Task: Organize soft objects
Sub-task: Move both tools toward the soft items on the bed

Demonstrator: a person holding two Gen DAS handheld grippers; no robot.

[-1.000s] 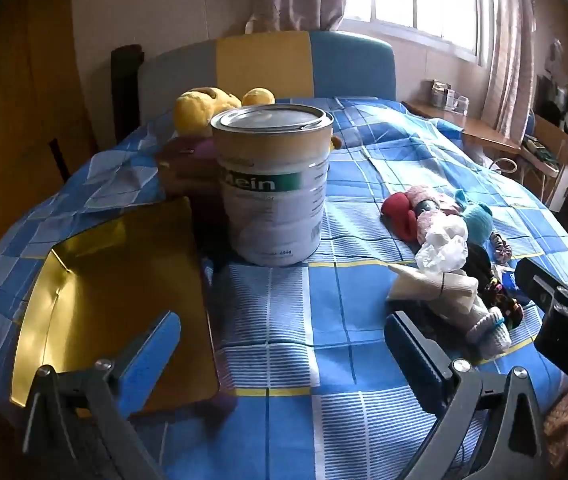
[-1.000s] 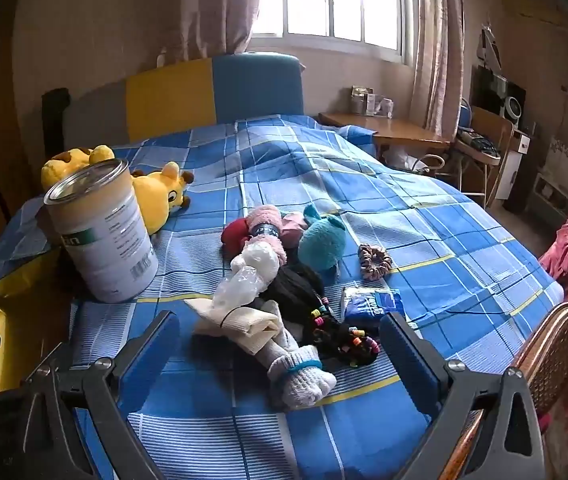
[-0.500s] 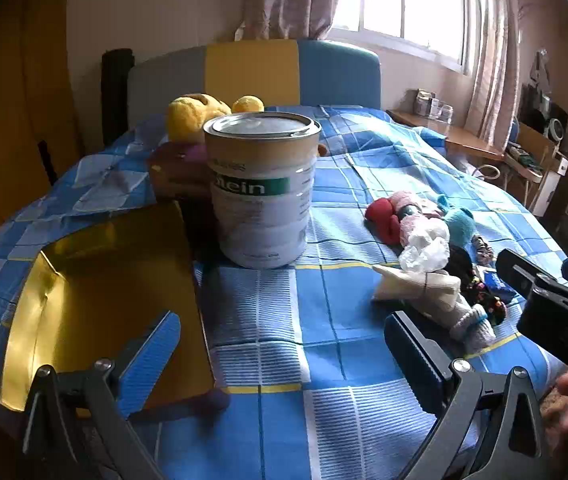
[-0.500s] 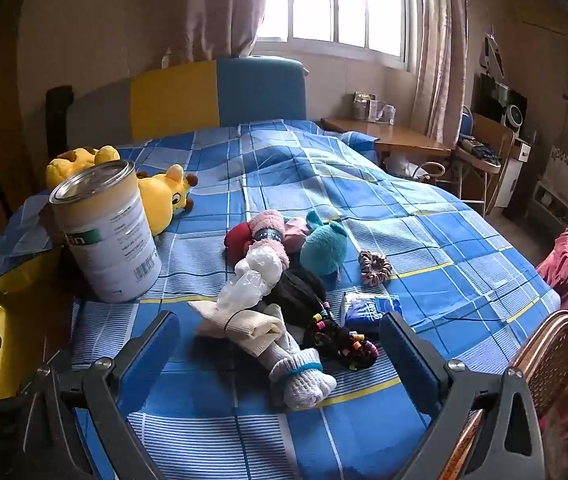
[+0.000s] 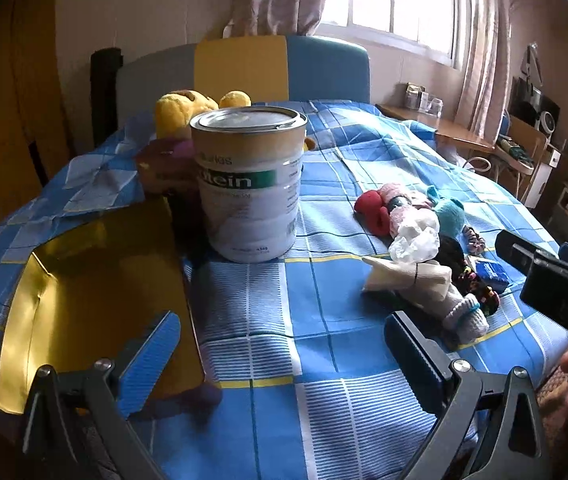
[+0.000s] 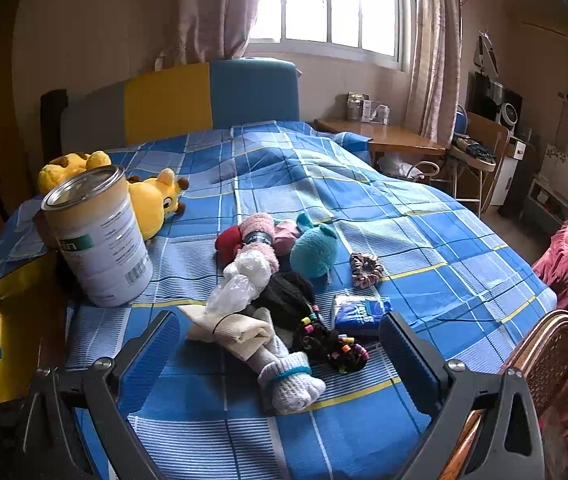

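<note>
A bed covered in a blue checked bedspread (image 6: 363,200) holds a tall white tin (image 6: 98,240), which serves as the landmark here. Just to the right of the tin lies a heap of soft objects (image 6: 276,292): rolled socks, a teal plush piece, a black woolly item, beaded hair ties and a scrunchie. Behind the tin lies a yellow plush toy (image 6: 156,200). To the tin's left, touching or nearly touching it, sits a shallow gold tray (image 5: 96,292).

The left gripper (image 5: 280,356) and right gripper (image 6: 280,356) both hover with fingers spread wide and empty, the right one nearest the heap.

Likely risks: the heap is tangled, so pinching one sock may drag hair ties or the crinkly plastic bag (image 6: 240,284) along. A sweeping reach towards the tray could knock the tall tin over.
</note>
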